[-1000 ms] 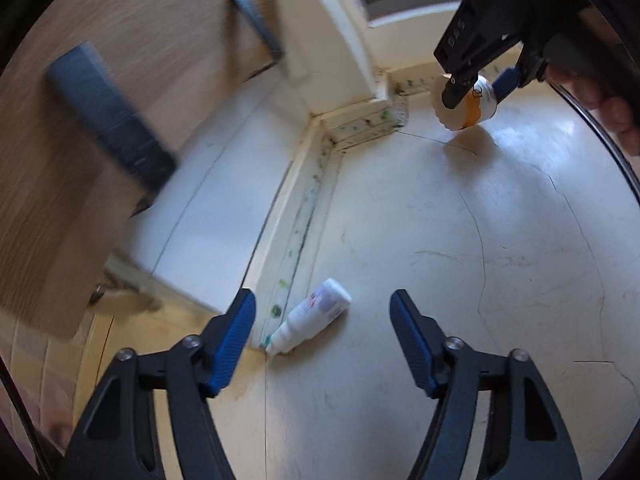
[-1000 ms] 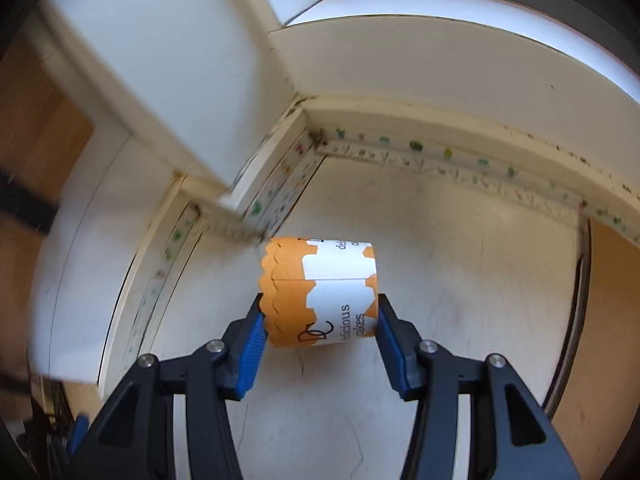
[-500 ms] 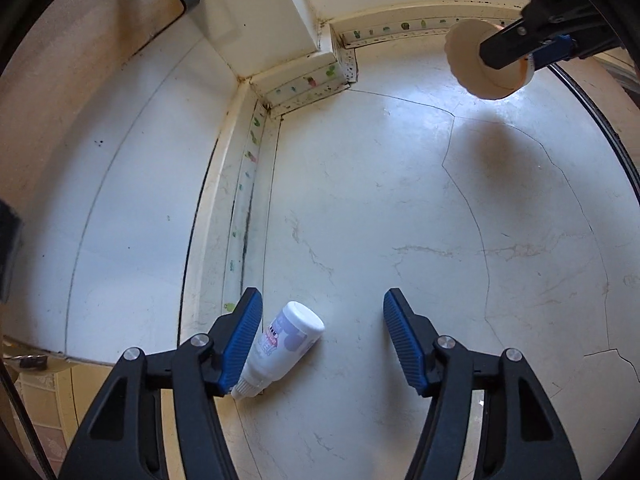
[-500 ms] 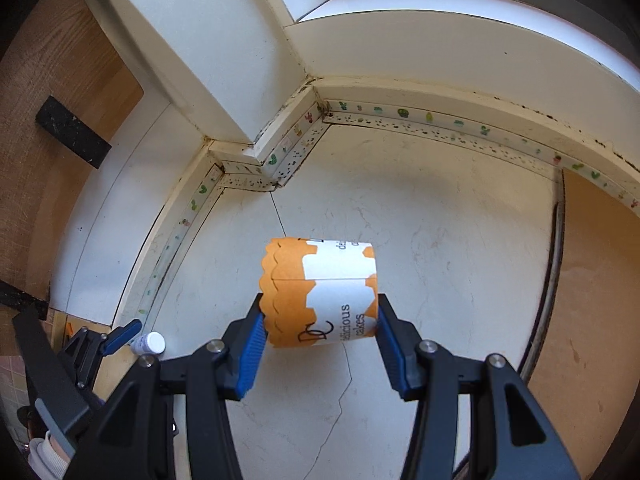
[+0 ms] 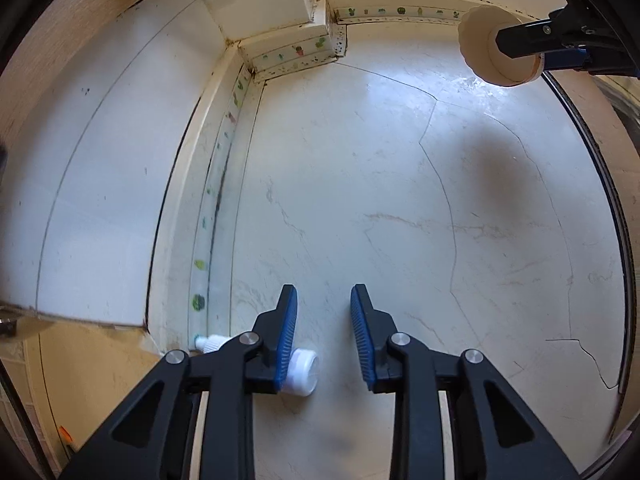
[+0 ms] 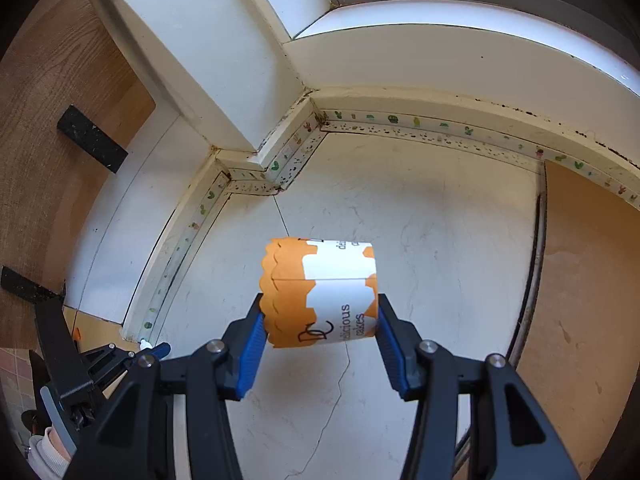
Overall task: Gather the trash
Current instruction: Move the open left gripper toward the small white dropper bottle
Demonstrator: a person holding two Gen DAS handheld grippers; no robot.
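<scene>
Since the earlier frame the left gripper [image 5: 323, 312] has tipped down over the small white bottle [image 5: 298, 372], its jaws just closing — nothing sits between the pads; the bottle lies on the pale floor [image 5: 400, 200] under the left finger, nozzle toward the baseboard [image 5: 222, 184] with its cactus trim. Jaws stand apart, narrowed. To the right, the right gripper [image 6: 320, 316] is clamped on the orange-and-white paper cup [image 6: 320, 292], held sideways above the floor.
</scene>
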